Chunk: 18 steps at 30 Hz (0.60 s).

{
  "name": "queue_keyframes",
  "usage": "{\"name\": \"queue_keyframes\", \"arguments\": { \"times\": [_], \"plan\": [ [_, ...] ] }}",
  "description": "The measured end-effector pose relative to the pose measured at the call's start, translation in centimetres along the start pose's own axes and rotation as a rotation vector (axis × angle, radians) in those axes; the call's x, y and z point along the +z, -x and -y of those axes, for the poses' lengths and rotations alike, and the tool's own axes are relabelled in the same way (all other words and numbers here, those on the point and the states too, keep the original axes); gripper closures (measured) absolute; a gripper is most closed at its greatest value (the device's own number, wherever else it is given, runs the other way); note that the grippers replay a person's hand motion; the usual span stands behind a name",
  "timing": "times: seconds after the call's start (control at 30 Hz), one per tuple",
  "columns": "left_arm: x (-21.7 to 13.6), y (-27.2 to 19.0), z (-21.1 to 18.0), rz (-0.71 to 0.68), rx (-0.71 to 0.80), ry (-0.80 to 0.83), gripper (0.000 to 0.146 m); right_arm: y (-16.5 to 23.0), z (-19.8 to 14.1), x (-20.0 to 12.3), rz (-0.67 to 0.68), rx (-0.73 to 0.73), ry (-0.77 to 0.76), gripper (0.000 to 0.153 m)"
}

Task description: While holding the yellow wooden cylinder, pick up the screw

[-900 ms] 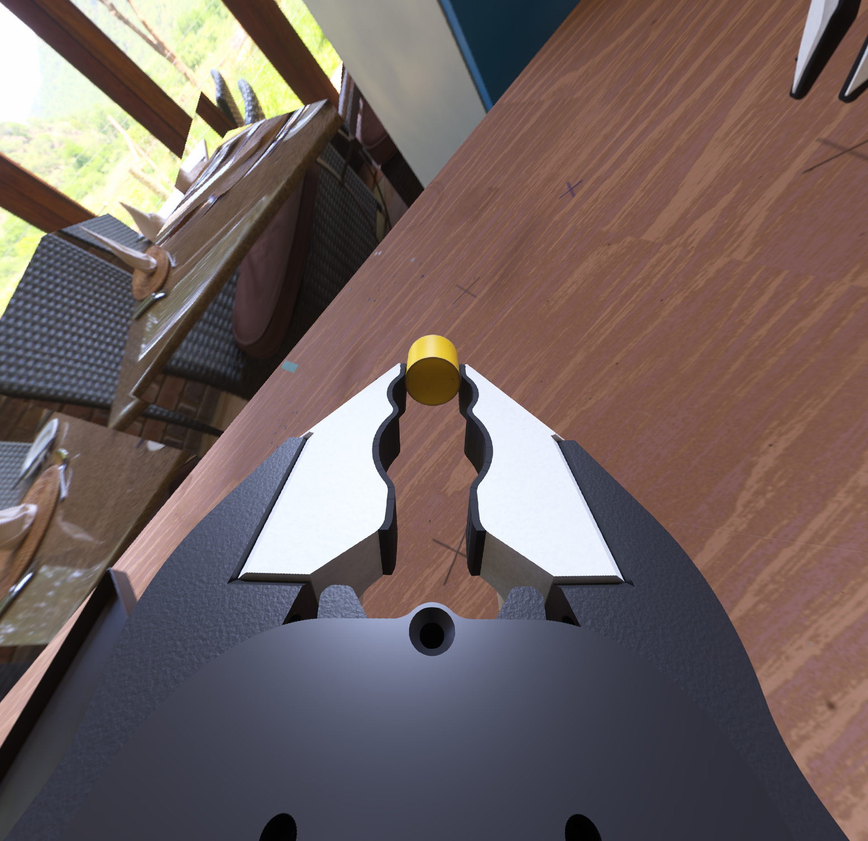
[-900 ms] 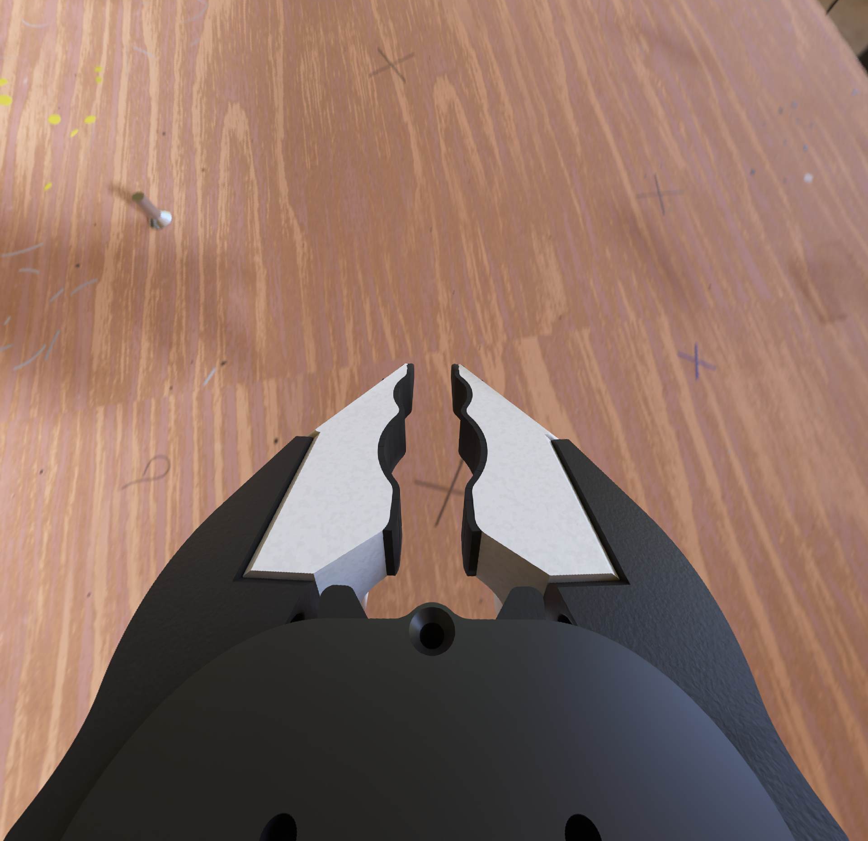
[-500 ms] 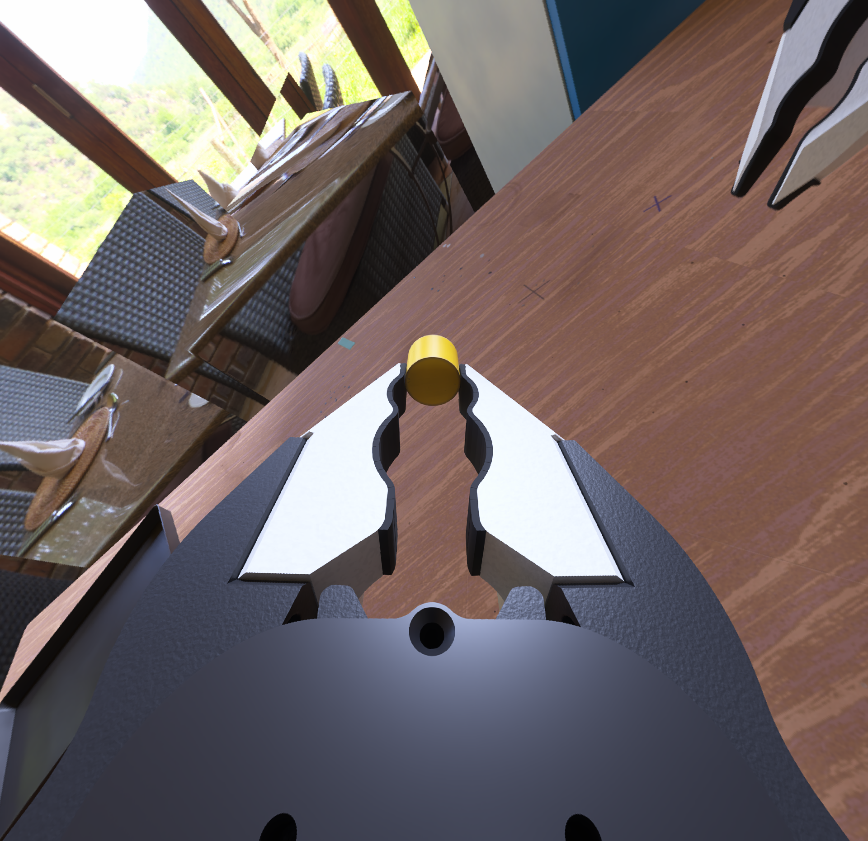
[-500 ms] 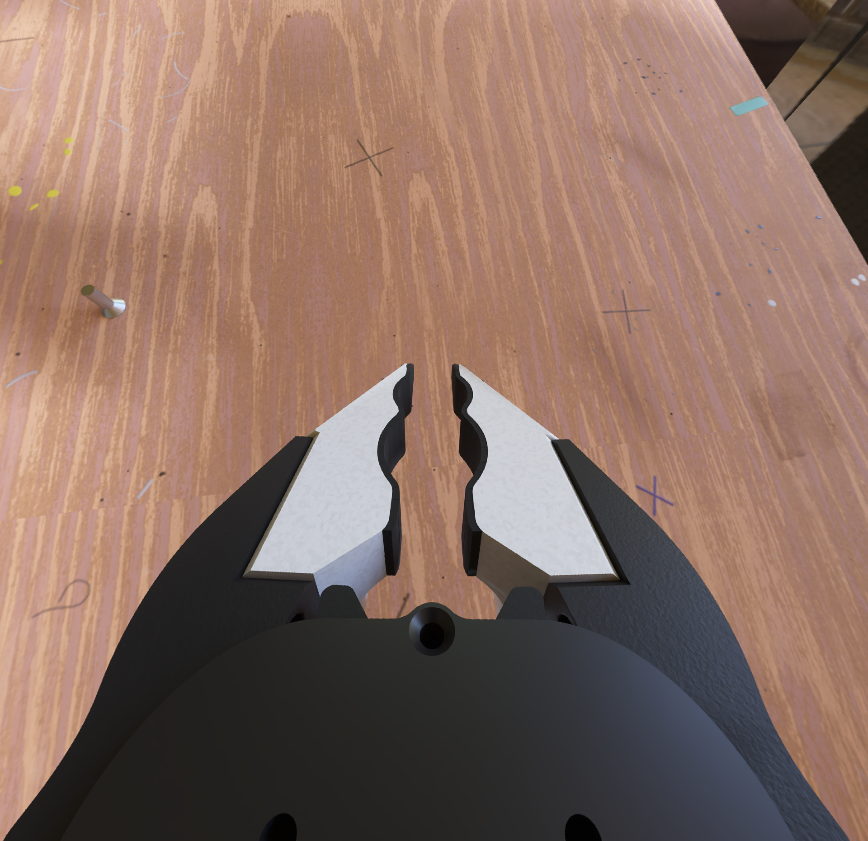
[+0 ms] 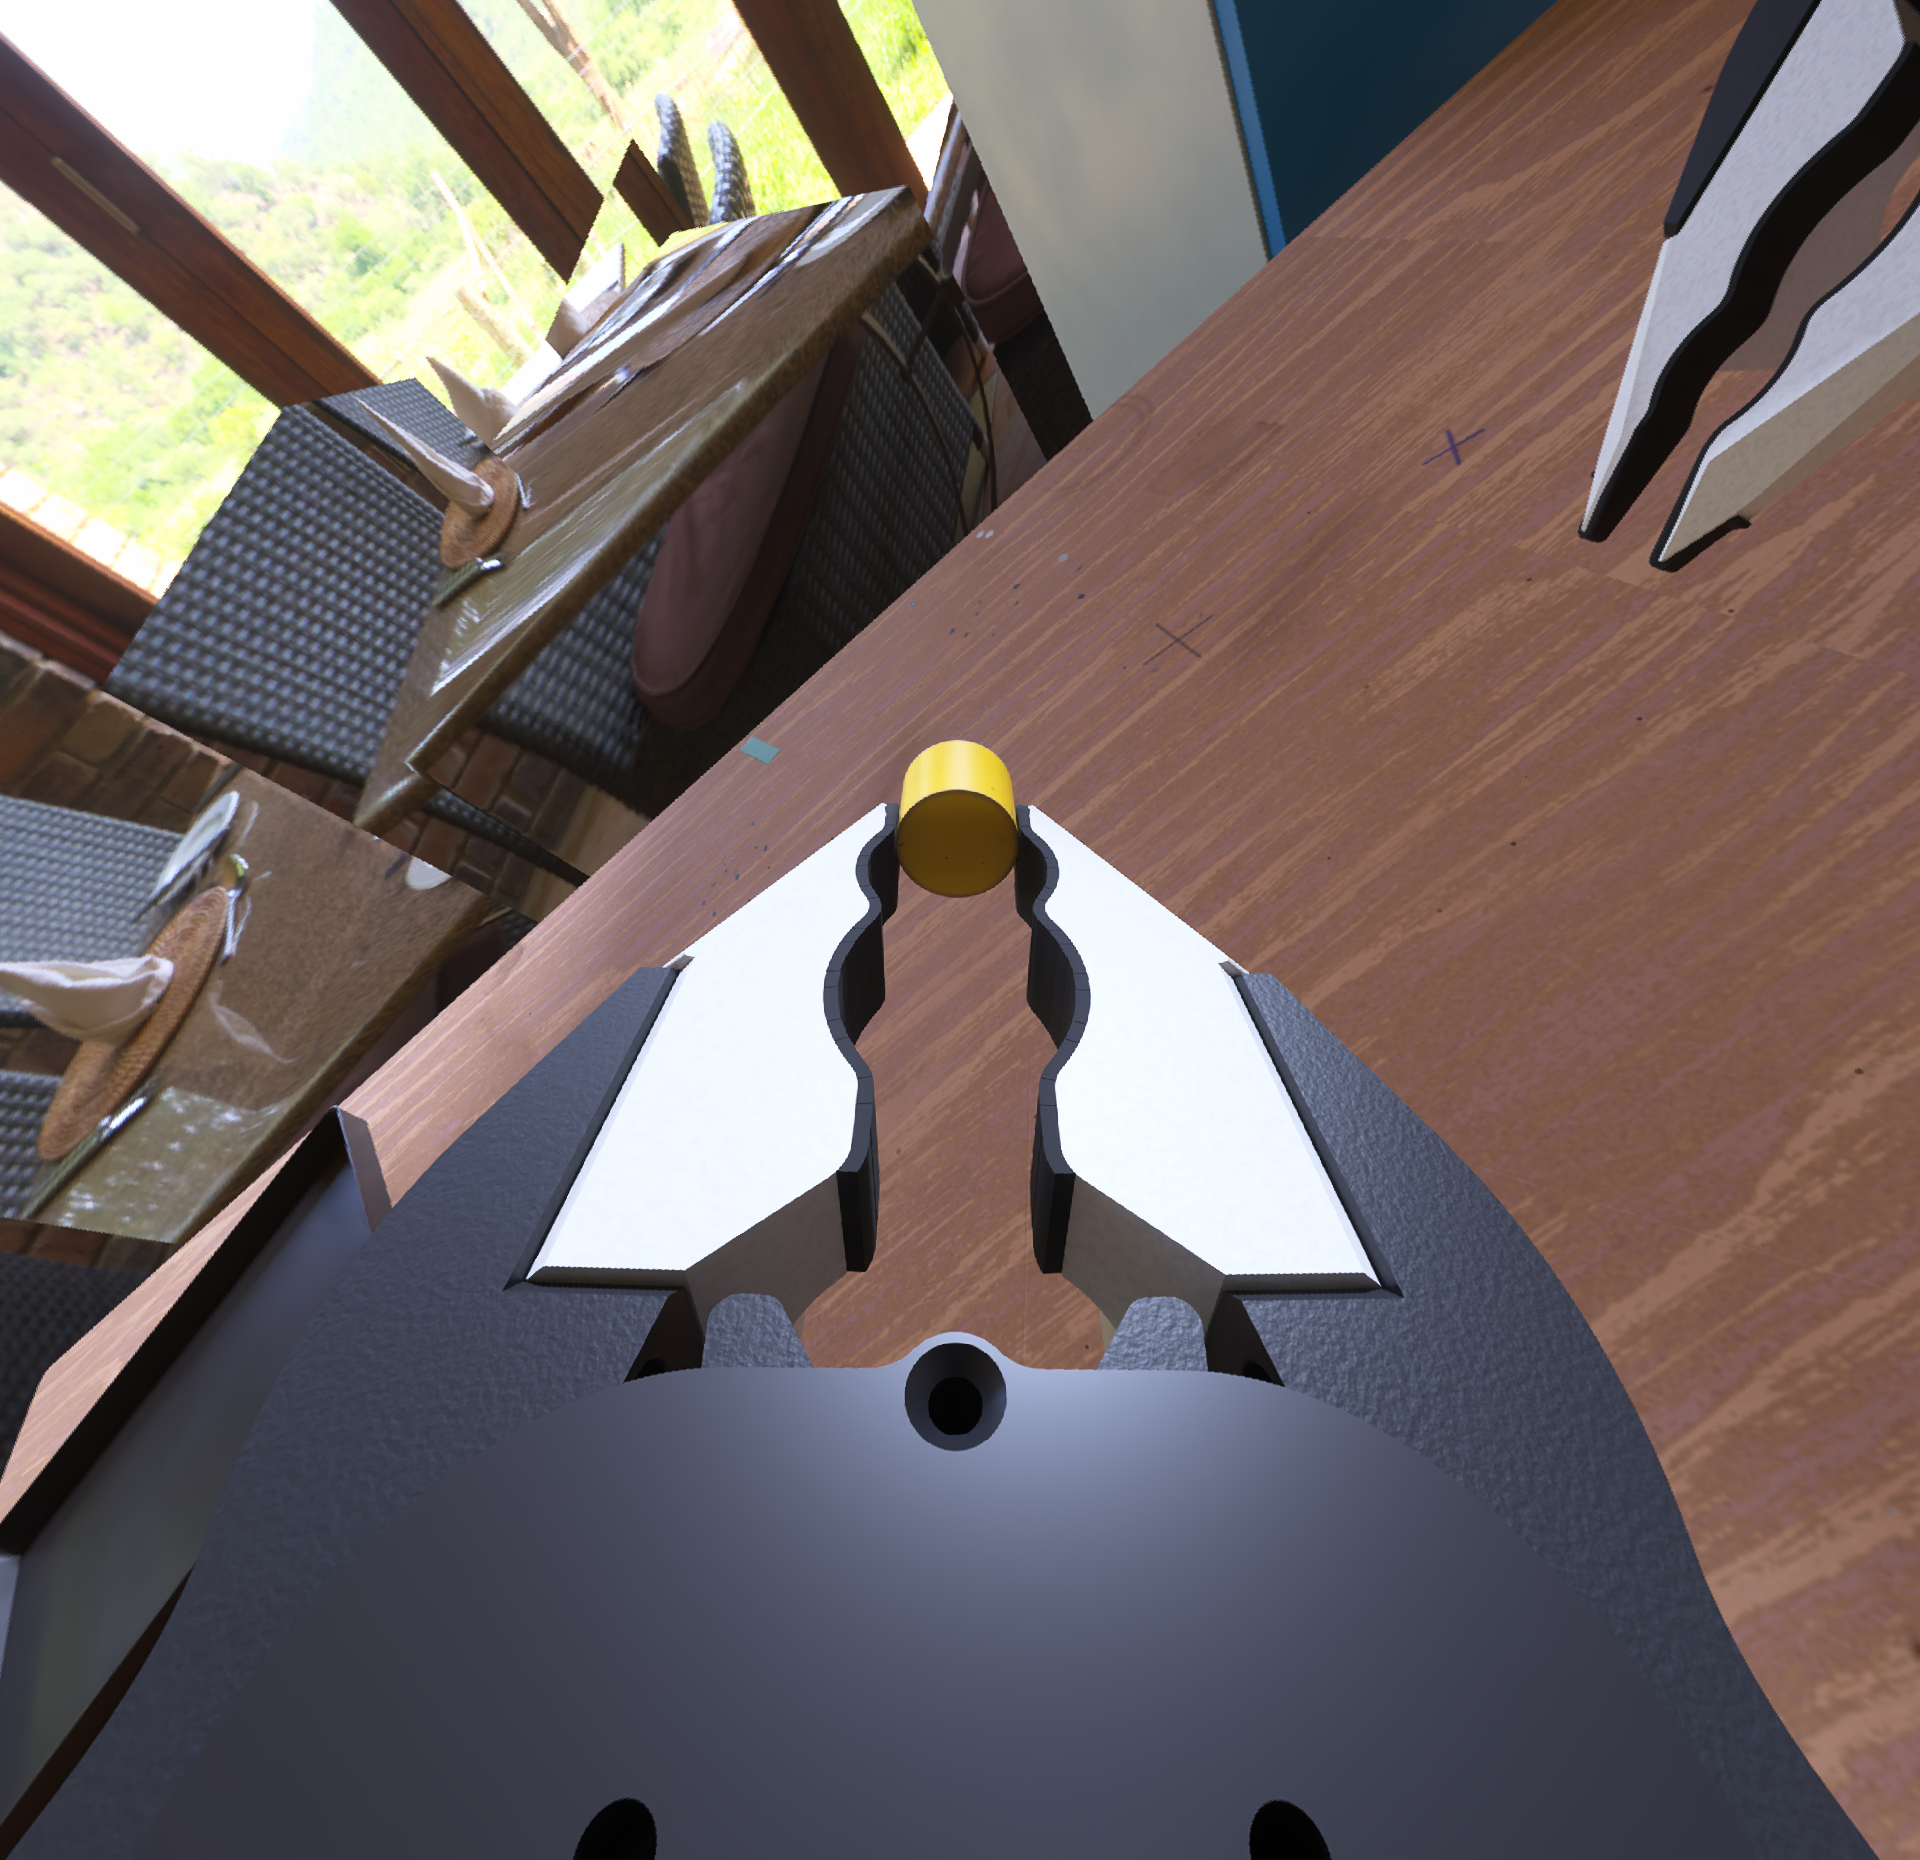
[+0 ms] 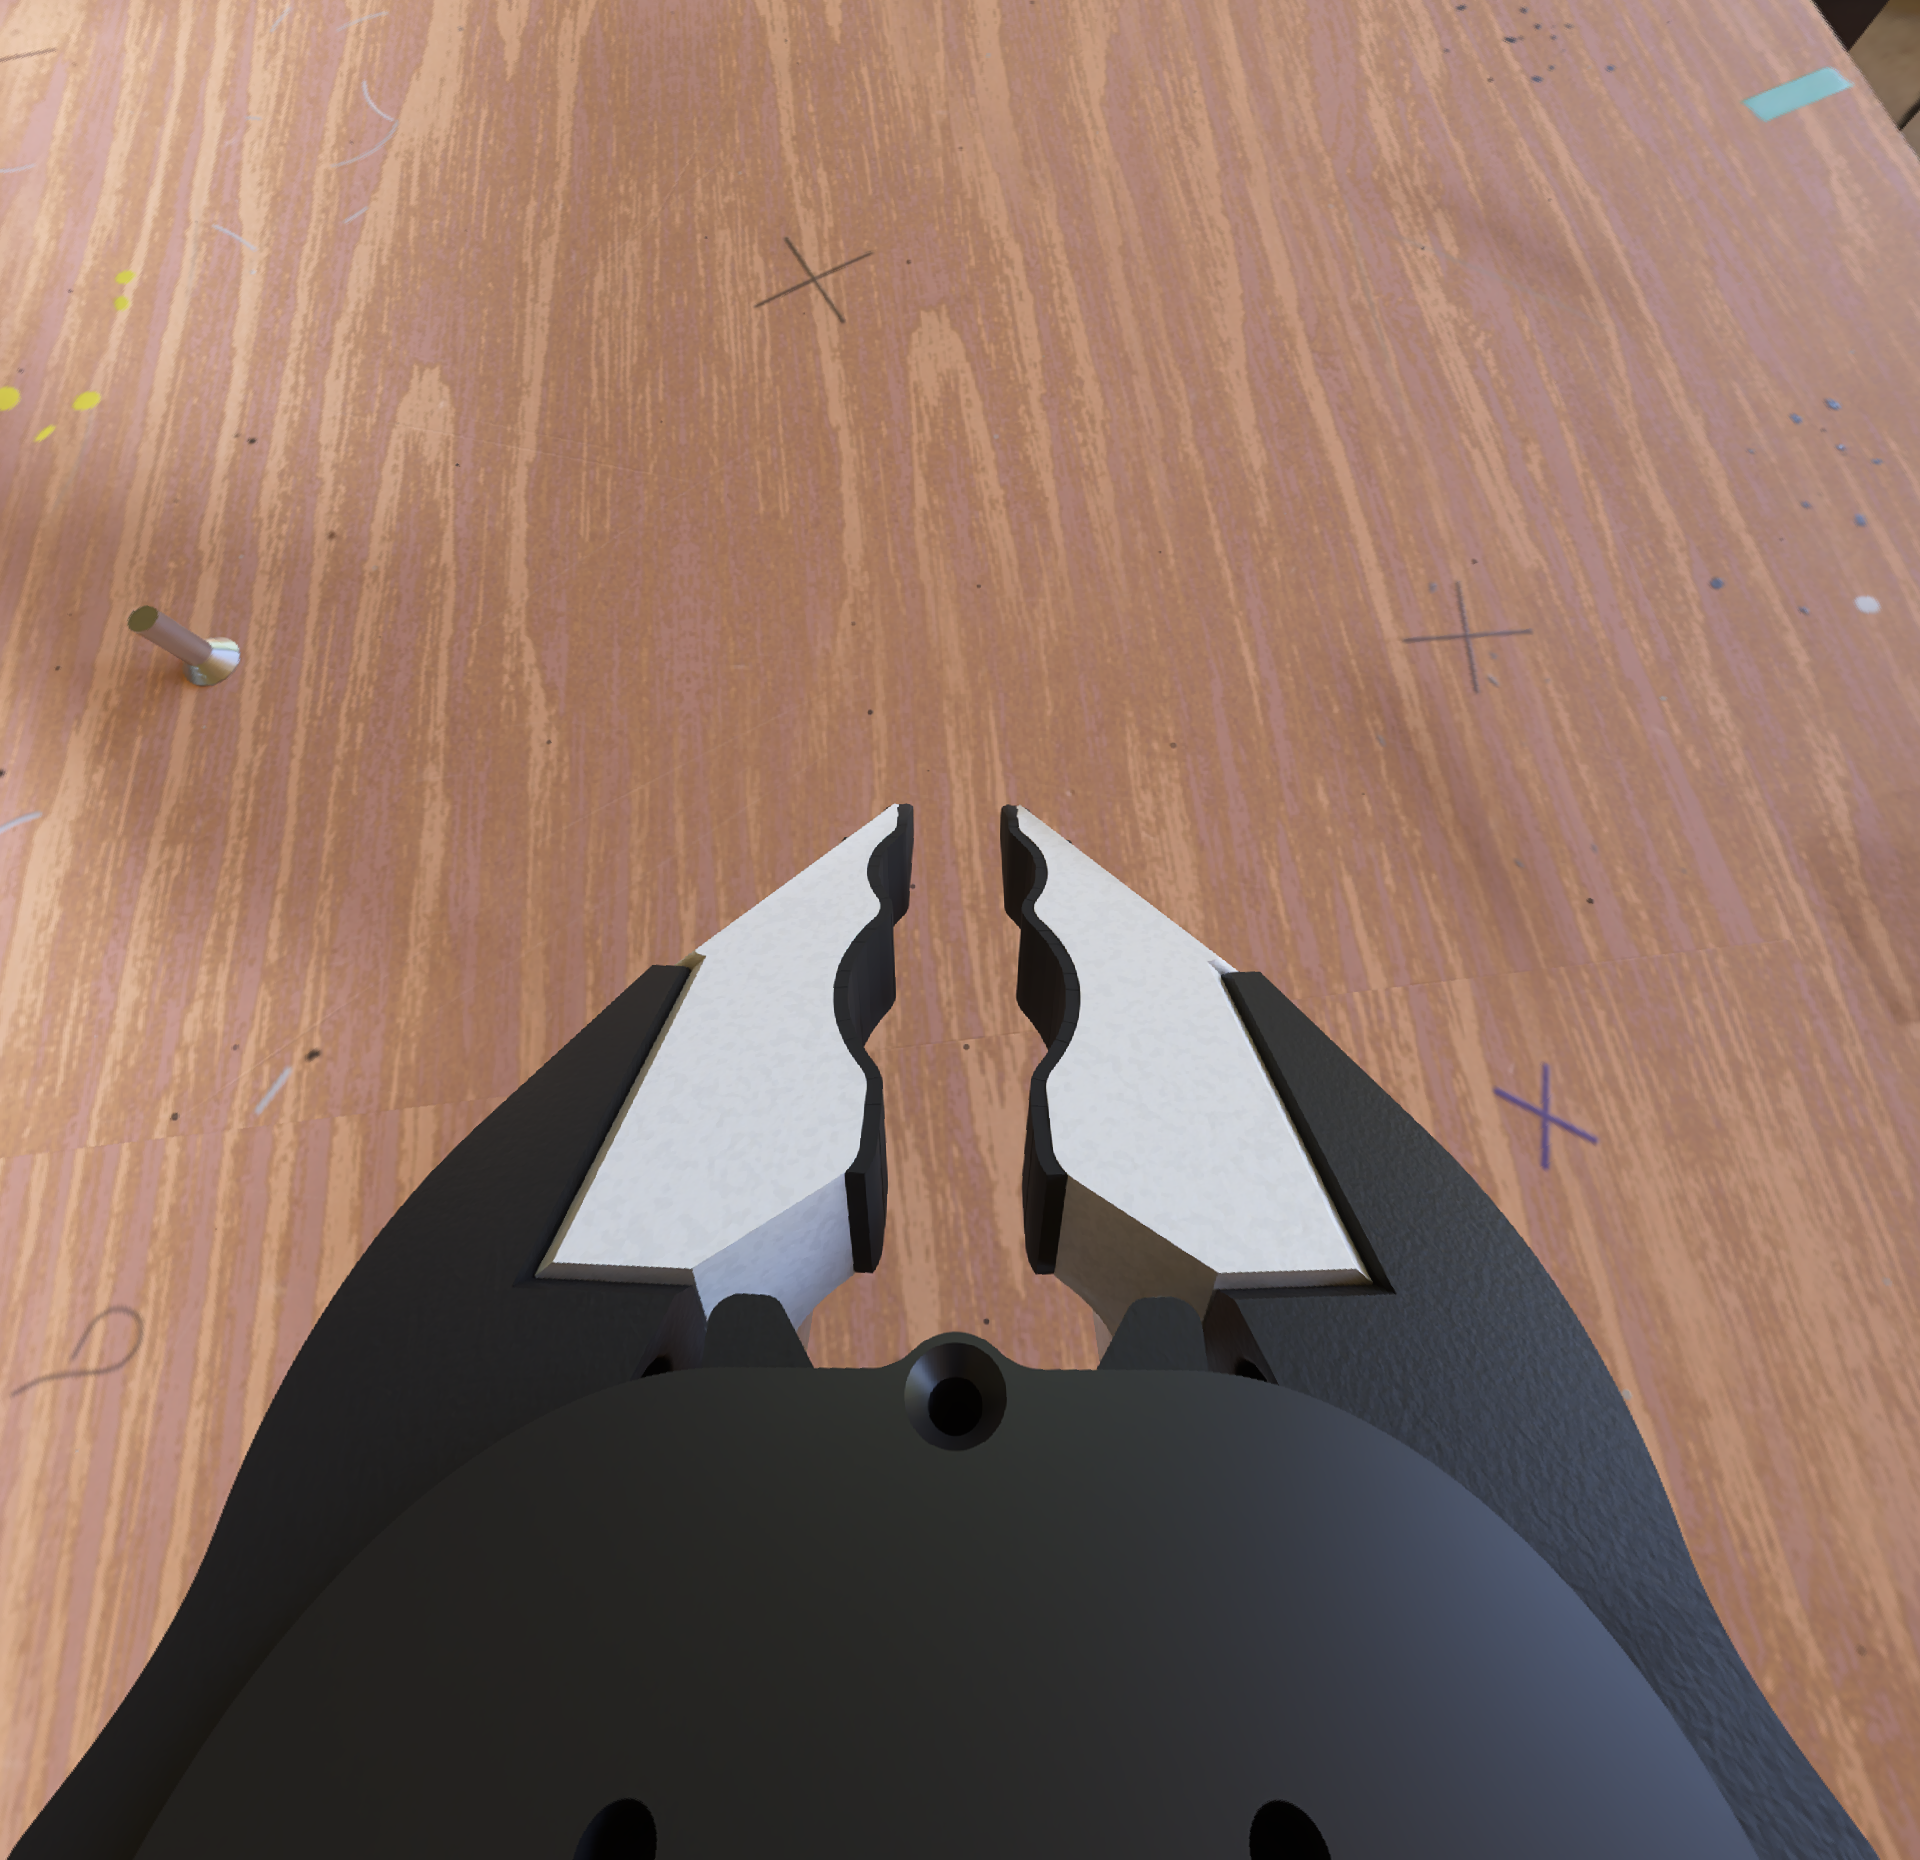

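Observation:
My left gripper (image 5: 956, 818) is shut on the yellow wooden cylinder (image 5: 956, 844), pinched end-on between its fingertips above the brown wooden table (image 5: 1455, 875). The screw (image 6: 187, 652), small and silver, lies on the table (image 6: 1143, 460) far left of my right gripper (image 6: 956, 818), a little ahead of its tips. My right gripper is empty, with its jaws a narrow gap apart. It also shows in the left wrist view (image 5: 1662, 543) at the upper right, tips pointing down close to the table.
The table's edge (image 5: 727, 771) runs diagonally left of the left gripper, with wicker chairs and set dining tables (image 5: 623, 408) beyond. A teal tape scrap (image 6: 1797, 94) and pencil crosses (image 6: 816, 278) mark the wood.
The right gripper has moved forward over the table, so the screw now sits lower and farther left in its view. In the left view it appears larger and lower. The cylinder stays gripped.

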<state>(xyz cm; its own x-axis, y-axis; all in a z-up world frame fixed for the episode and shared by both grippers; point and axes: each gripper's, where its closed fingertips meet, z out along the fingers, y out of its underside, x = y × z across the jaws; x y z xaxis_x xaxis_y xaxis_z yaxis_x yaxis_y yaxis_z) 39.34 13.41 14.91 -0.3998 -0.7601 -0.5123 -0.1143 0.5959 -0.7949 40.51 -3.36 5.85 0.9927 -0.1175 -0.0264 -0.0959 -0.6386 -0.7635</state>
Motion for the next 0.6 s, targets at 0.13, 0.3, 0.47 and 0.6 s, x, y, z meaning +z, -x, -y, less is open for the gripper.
{"name": "queue_keyframes", "arguments": {
  "times": [0.13, 0.3, 0.47, 0.6],
  "plan": [
    [0.2, -0.3, -0.1, -0.013, 0.003, 0.007, 0.125, 0.2, 0.0, 0.3, 0.01, -0.003, -0.001, 0.135],
    [0.3, -0.5, -0.2, -0.021, 0.001, 0.009, 0.125, 0.7, 0.3, 0.7, 0.027, -0.017, 0.002, 0.134],
    [0.4, -0.8, 0.0, -0.03, 0.002, 0.007, 0.125, 1.3, 0.6, 1.3, 0.042, -0.039, 0.014, 0.135],
    [0.4, -1.0, 0.0, -0.036, 0.005, 0.007, 0.125, 1.7, 1.0, 1.8, 0.055, -0.058, 0.031, 0.136]
  ]
}}
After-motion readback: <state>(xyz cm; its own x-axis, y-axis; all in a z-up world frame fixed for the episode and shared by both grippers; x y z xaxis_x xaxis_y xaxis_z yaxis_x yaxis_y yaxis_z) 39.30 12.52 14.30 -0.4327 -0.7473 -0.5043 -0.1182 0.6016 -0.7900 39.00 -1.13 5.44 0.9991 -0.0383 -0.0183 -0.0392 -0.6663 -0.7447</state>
